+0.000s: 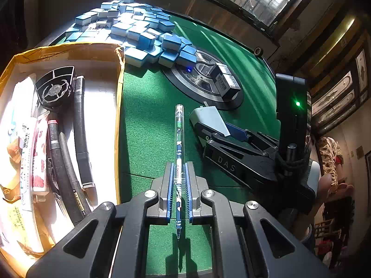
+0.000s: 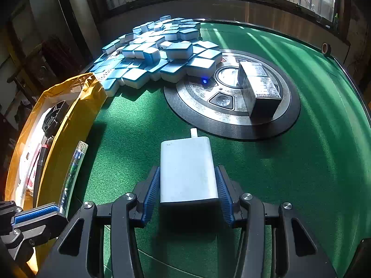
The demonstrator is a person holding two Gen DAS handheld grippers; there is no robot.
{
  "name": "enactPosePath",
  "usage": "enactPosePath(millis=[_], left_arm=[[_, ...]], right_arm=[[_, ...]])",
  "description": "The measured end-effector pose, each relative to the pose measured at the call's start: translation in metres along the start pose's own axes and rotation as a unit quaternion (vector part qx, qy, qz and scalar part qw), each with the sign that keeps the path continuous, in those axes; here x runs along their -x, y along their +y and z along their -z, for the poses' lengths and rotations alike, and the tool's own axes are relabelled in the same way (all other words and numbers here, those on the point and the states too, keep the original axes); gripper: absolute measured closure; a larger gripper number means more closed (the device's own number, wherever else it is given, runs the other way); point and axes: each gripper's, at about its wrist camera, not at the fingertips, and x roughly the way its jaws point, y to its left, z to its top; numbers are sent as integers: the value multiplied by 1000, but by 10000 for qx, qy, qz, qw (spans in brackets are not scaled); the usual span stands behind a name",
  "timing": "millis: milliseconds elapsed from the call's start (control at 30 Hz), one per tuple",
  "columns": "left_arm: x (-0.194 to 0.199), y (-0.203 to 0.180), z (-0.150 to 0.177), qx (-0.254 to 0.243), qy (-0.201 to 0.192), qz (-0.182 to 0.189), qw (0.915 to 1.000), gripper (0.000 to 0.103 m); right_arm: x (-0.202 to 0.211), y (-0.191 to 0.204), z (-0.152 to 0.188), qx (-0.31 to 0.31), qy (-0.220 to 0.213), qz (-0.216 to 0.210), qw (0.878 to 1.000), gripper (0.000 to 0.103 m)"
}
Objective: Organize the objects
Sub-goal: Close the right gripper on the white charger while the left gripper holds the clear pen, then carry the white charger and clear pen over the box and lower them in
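- Left gripper: fingers clamped on a clear-barrelled pen; the pen runs forward between the blue pads and projects past them above the green surface.
- Right gripper: fingers set on either side of a white charger block, pads against its sides; whether the block is lifted off the surface cannot be told.
- Cardboard box: sits at the left edge of the surface, just beside the pen. It holds black hose sections, a black fan-shaped part and printed packets.
- Blue-and-white tiles: heaped at the far side, spilling onto the round centre panel.
- Small dark carton: stands on the centre panel, beyond the charger block.
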Motion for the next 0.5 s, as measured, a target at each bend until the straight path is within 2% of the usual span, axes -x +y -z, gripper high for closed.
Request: enactPosePath(millis=[233,300,433,500], left_arm=[[-7,-3,-2,49,48,-82,9999,96],[-7,-4,-1,57,61,-73,9999,96],[-3,-4,-1,61,78,-34,9999,96],[1,-3,-1,52,28,-37,10000,96]], right_arm=[[-2,-8,1,-231,67,-195,9995,61],[-2,-13,1,-424,106,-408,9982,61],[-5,-25,0,-869,271,-1119,9895,61],[-4,-26,1,-952,272,-1197,9879,61]])
